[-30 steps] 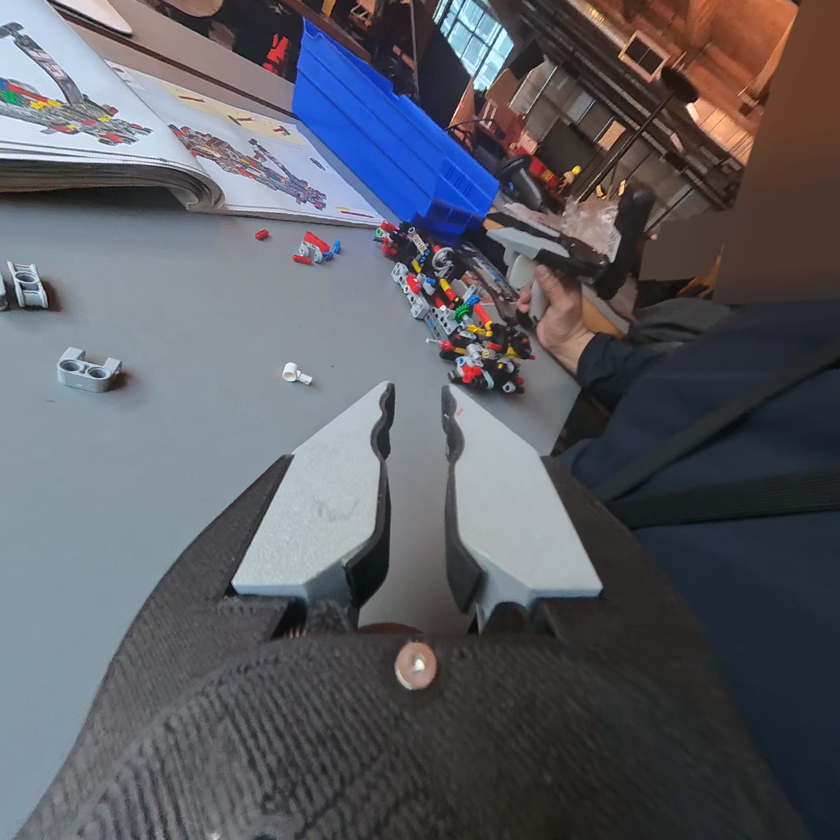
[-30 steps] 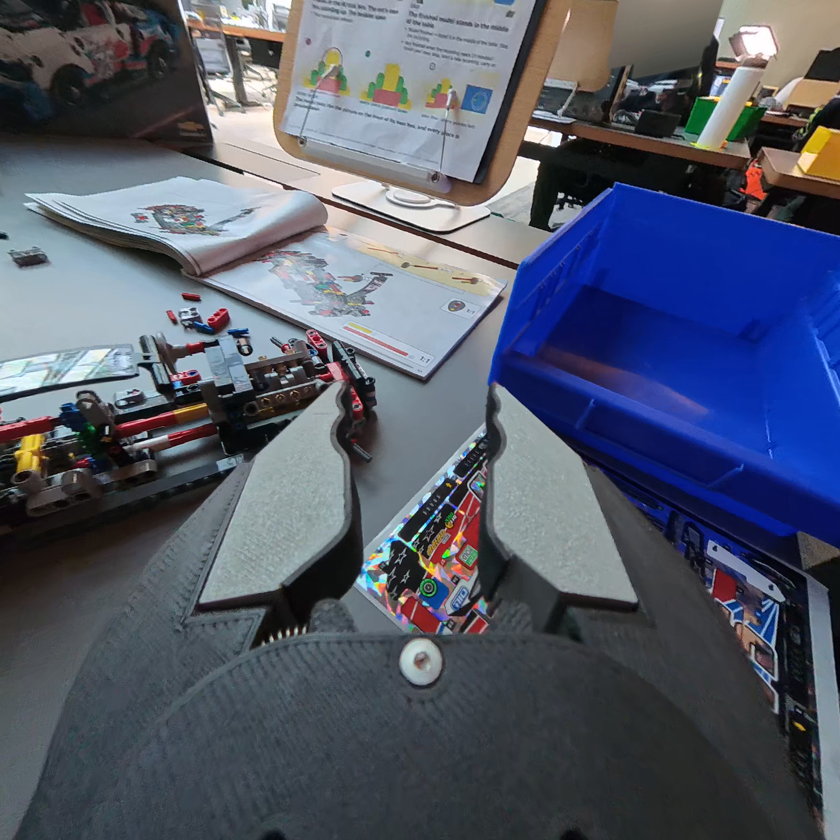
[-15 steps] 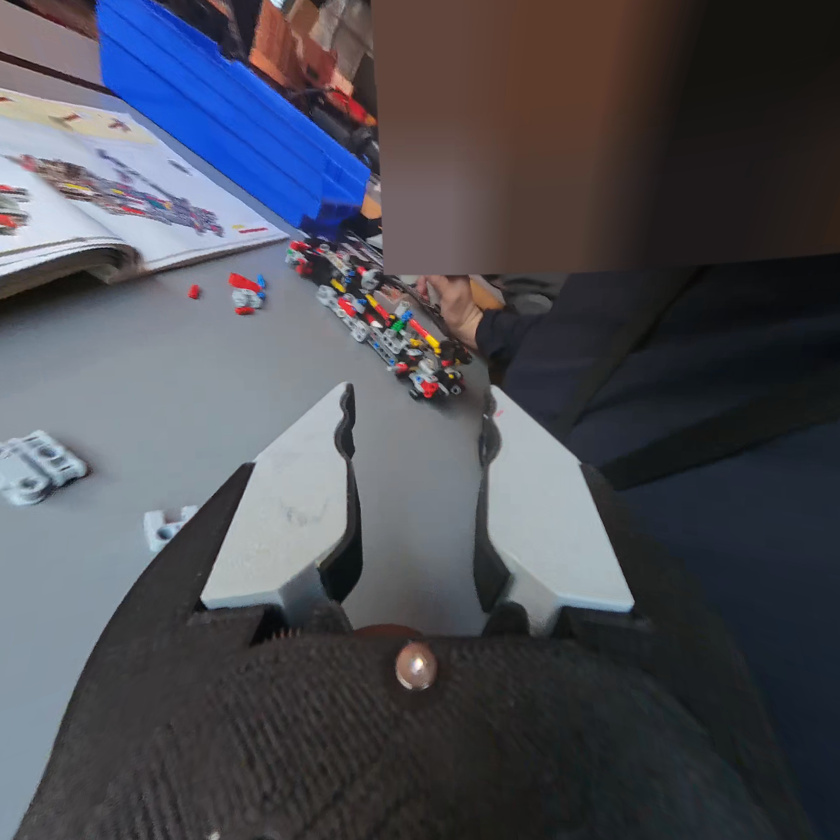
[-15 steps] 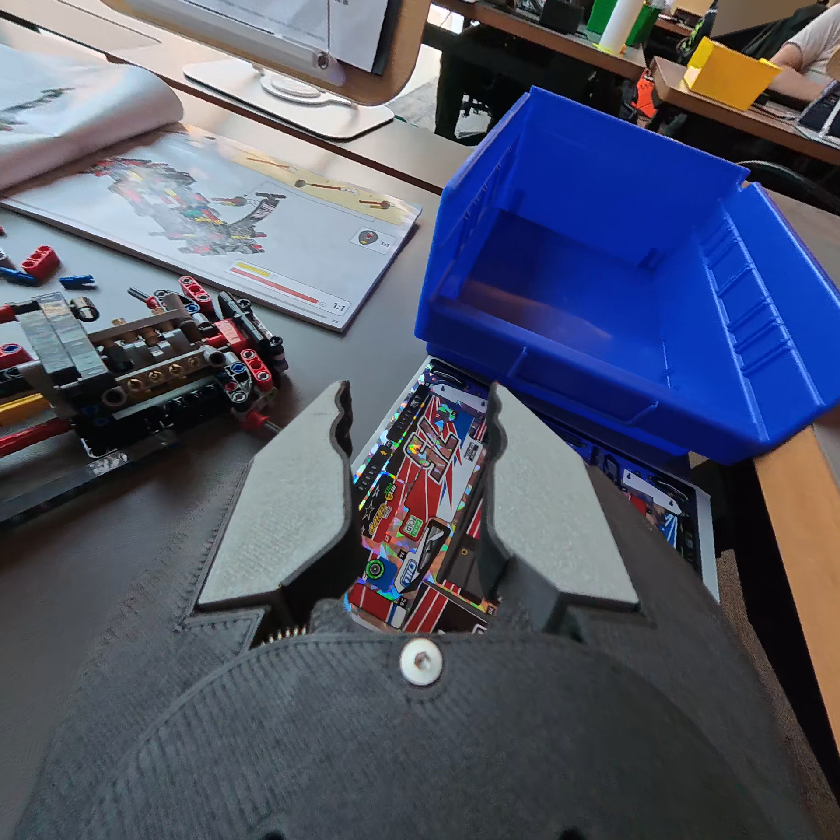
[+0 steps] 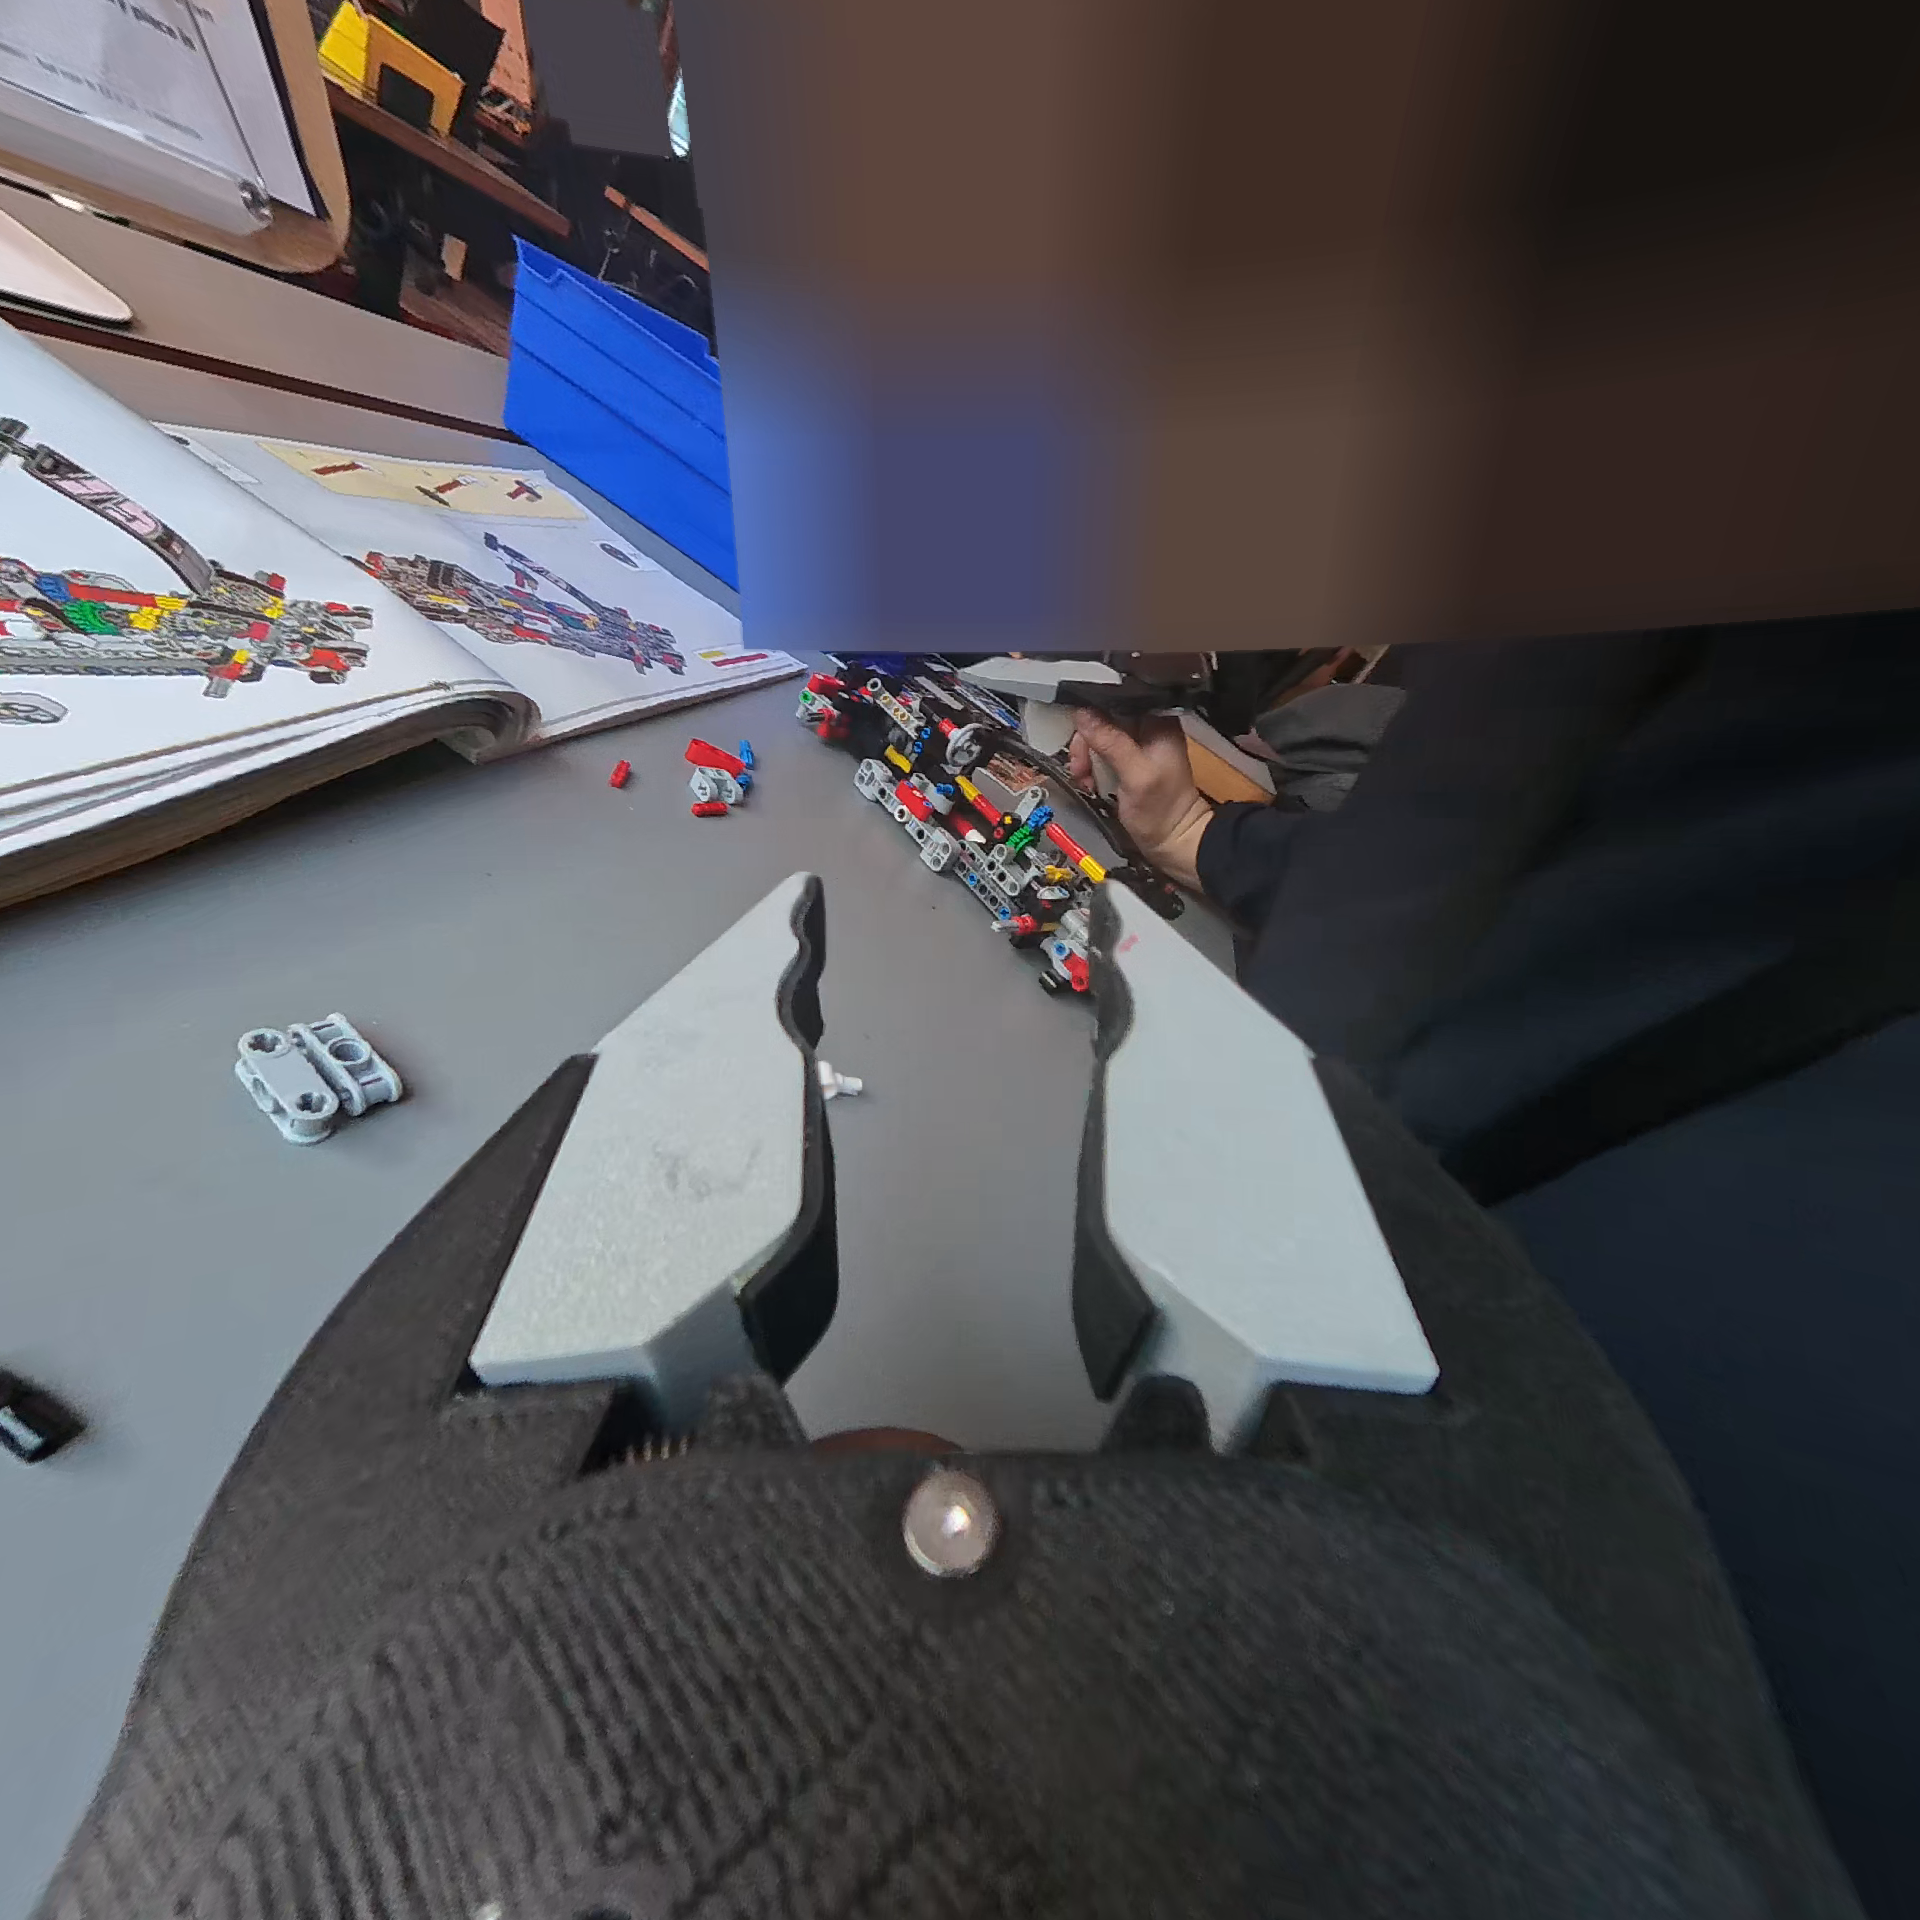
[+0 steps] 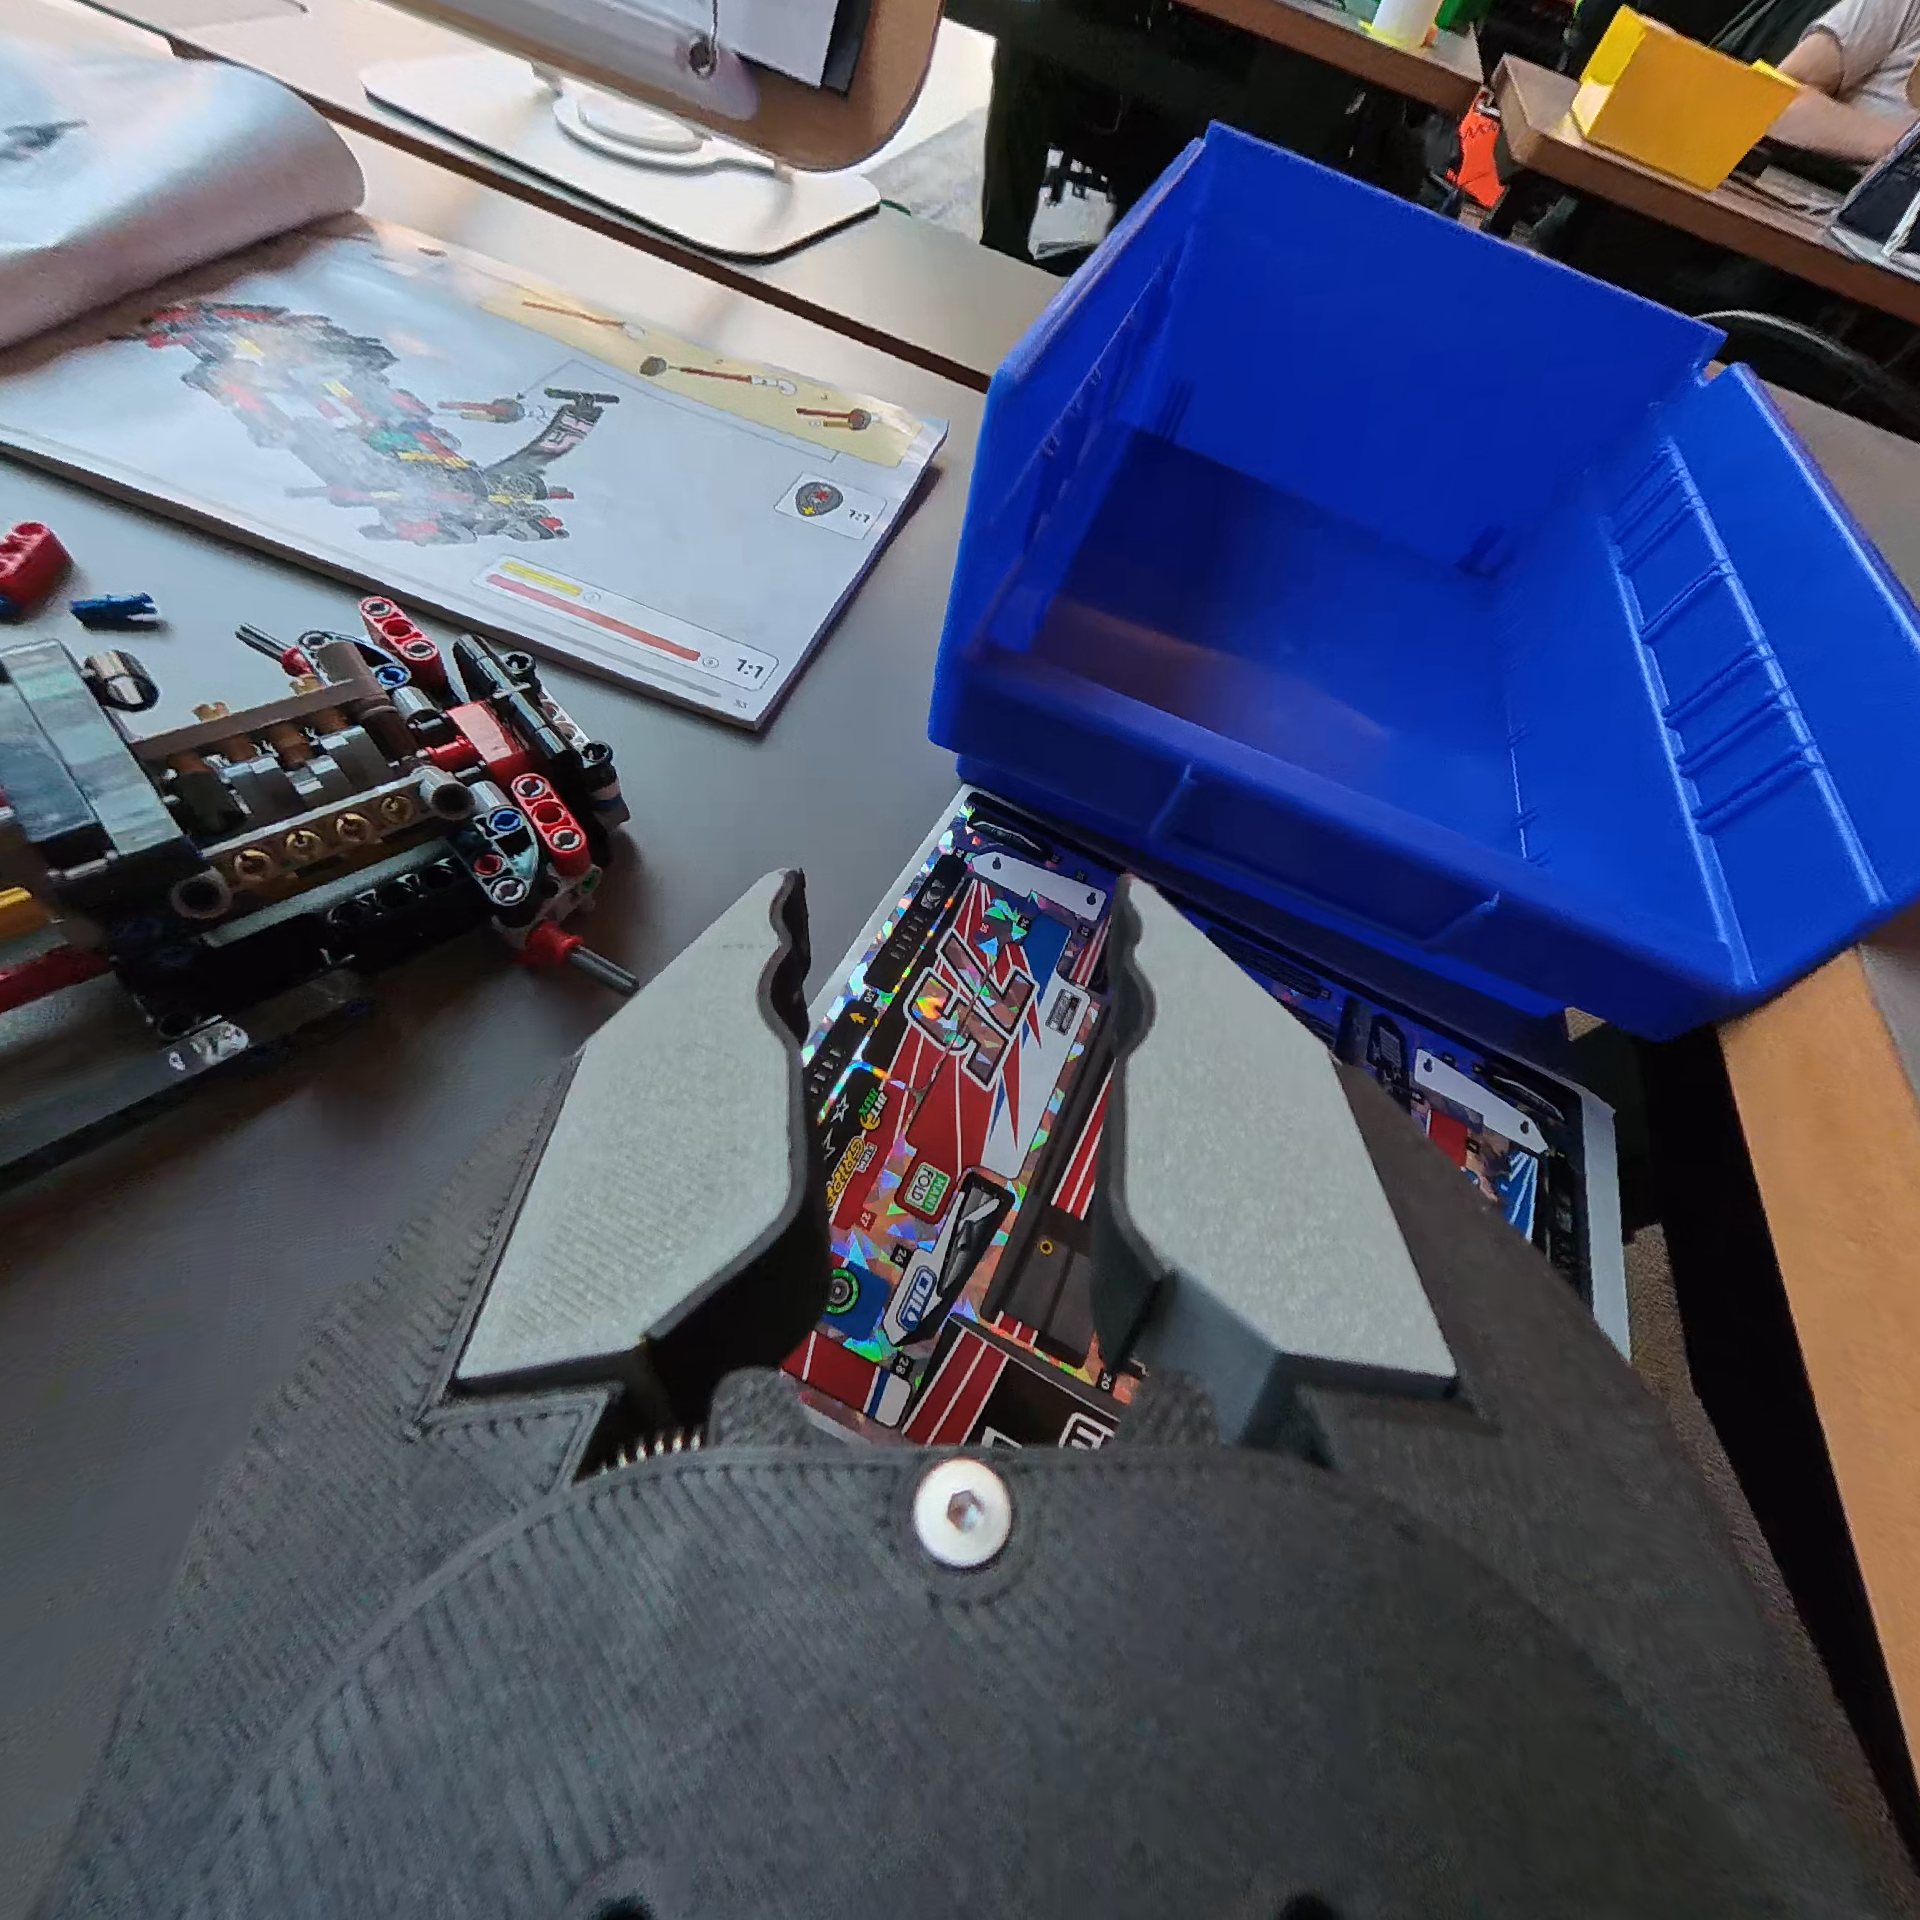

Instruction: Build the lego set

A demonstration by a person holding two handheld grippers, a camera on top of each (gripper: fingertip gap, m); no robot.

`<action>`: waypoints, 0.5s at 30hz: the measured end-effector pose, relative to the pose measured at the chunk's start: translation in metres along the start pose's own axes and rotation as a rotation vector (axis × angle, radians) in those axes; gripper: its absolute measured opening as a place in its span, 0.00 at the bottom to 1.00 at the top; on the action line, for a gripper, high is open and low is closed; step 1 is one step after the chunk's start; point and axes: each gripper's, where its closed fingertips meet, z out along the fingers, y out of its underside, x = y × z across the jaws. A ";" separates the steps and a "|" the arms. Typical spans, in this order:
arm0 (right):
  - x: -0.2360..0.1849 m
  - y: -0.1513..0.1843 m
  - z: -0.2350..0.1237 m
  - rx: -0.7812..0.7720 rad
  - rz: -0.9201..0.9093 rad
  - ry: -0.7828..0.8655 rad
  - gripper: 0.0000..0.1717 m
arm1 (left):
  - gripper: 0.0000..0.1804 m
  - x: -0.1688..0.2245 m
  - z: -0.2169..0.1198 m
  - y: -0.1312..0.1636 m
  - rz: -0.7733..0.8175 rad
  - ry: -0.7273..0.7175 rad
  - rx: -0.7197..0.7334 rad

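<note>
My left gripper [image 5: 956,914] hangs over the grey table [image 5: 436,935] with its fingers spread and nothing between them. A small white peg [image 5: 844,1081] lies on the table just beside the inner edge of the left finger [image 5: 717,1091], not touching either pad as far as I can tell. A pale grey connector piece [image 5: 312,1075] sits well off to the left, and a few loose red and blue bits [image 5: 717,774] lie near the open instruction booklet [image 5: 312,623].

My right gripper [image 6: 961,914] is also spread and empty, held over a shiny sticker sheet [image 6: 935,1091] that lies partly under the blue bin [image 6: 1351,623]. The bin's inside looks bare.

The half-built model [image 6: 312,810] lies to the left of that gripper; in the left wrist view it stretches along the table edge, with a hand [image 5: 1143,800] gripping the other tool beyond it. Loose parts lie unattached, neither gripper has anything, and the model is plainly unfinished.
</note>
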 end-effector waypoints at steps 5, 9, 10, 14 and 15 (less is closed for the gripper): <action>-0.001 -0.012 -0.009 0.089 0.016 -0.025 0.31 | 0.27 -0.002 -0.004 -0.005 0.032 -0.022 0.032; -0.016 -0.025 -0.017 0.174 -0.040 -0.070 0.28 | 0.26 -0.005 -0.008 -0.010 0.080 -0.074 0.055; -0.020 -0.028 -0.019 0.192 -0.053 -0.083 0.28 | 0.26 -0.006 -0.009 -0.010 0.091 -0.090 0.057; -0.034 -0.036 -0.027 0.252 -0.031 -0.176 0.28 | 0.26 -0.012 -0.012 -0.011 0.135 -0.165 0.055; -0.035 -0.037 -0.030 0.262 -0.014 -0.199 0.29 | 0.26 -0.015 -0.014 -0.011 0.145 -0.194 0.058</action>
